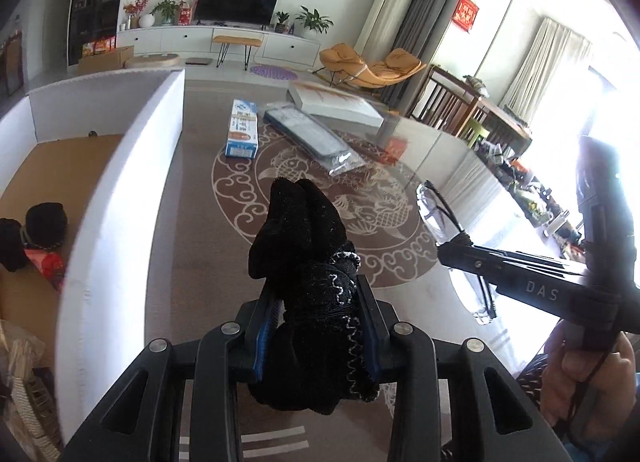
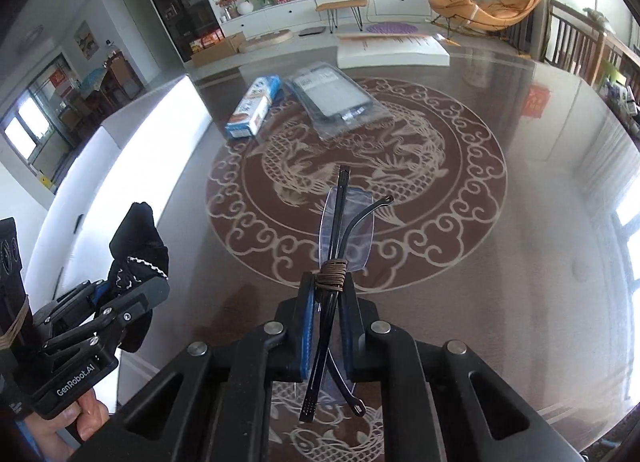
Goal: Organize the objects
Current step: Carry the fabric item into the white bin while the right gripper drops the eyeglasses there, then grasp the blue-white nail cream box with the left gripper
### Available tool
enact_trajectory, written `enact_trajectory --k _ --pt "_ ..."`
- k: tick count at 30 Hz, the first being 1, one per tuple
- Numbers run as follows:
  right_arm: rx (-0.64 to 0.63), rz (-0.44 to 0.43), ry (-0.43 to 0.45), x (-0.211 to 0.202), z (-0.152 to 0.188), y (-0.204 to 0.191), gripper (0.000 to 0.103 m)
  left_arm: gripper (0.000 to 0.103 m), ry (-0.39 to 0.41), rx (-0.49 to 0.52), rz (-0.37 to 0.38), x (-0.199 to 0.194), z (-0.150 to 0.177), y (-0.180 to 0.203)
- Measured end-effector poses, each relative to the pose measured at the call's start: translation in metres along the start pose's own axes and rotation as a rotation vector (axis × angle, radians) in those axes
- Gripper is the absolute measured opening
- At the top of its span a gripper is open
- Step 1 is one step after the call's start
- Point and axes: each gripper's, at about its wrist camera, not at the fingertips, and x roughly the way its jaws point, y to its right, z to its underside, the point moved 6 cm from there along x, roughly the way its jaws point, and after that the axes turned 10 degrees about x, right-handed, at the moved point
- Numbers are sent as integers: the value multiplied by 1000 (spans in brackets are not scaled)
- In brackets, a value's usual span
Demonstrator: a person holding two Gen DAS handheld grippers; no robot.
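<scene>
Holding in the left view: my left gripper (image 1: pixel 316 326) is clamped on a bundle of black socks (image 1: pixel 304 262), blue pads pressing both sides, toe ends sticking up past the fingertips
Bin in the left view: a white-walled box (image 1: pixel 120 198) with a cardboard floor stands just to the left of the socks; another black sock roll (image 1: pixel 44 222) and a red packet (image 1: pixel 48 266) already lie in it
Neighbour in the left view: the right gripper (image 1: pixel 452 250) reaches in from the right edge, pinching a pair of glasses (image 1: pixel 436 214) by the folded arms, the lens hanging clear of the table (image 1: pixel 192 262)
Holding in the right view: my right gripper (image 2: pixel 330 302) is squeezed narrow on the glasses (image 2: pixel 344 230), whose arms are tied together with a brown cord (image 2: pixel 330 274) just above the pads
Left behind in the right view: a blue and white carton (image 2: pixel 254 110), a clear plastic packet (image 2: pixel 336 102) and a flat white box (image 2: pixel 392 50) lie on the far side of the table
Step, as I judge it: both picks are made and I am in the carry stage, each tool loaded above the table
Next move, as I judge it: swing the socks left over the white wall and release beside the other roll; the glasses need a gentle set-down, since the lens sticks out unprotected and the hold is only on the thin arms
</scene>
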Motion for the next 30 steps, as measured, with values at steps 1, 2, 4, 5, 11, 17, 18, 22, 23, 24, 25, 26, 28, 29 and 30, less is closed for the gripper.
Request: enact_trajectory --k 1,2,4,5,11,17,18,22,23,24,25,26,28,29,30 --pt "-16 -29 13 -10 -4 -17 12 36 32 -9 -1 -20 -5 -8" --pt "-34 -63 25 -19 -7 -36 12 36 60 -16 -13 -40 -9 -18" --pt "-75 -151 40 -35 -11 -81 12 36 104 -23 -84 -76 -14 -46" --pt "-102 -200 39 -40 -11 -106 12 36 112 -27 -140 -91 -13 -64" --pt "-286 -423 -42 -25 23 -254 12 40 -45 -138 -423 -120 32 -179" --pt "-353 -484 -150 15 57 -305 63 68 -141 -211 -550 -112 67 -214" --pt "-352 -480 -124 12 57 -299 68 72 -125 -215 -535 -111 66 -210" --pt "-363 -369 33 -5 46 -251 88 74 -68 -141 -519 -102 42 -183" --pt "-345 -343 81 -9 40 -231 91 74 -55 -121 -500 -99 35 -172" --pt "-317 -313 126 -13 35 -208 98 74 -40 -100 -475 -99 28 -161" --pt "-281 -280 162 -14 30 -183 103 74 -24 -79 -447 -96 21 -148" --pt "-241 -243 189 -12 26 -155 103 75 -11 -57 -416 -94 15 -133" --pt "-173 -136 208 -1 20 -99 103 75 2 -7 -339 -86 5 -98" --pt "-151 -61 209 9 20 -71 103 78 5 22 -295 -82 2 -78" --pt "-130 20 210 18 18 -43 103 86 2 50 -253 -76 0 -59"
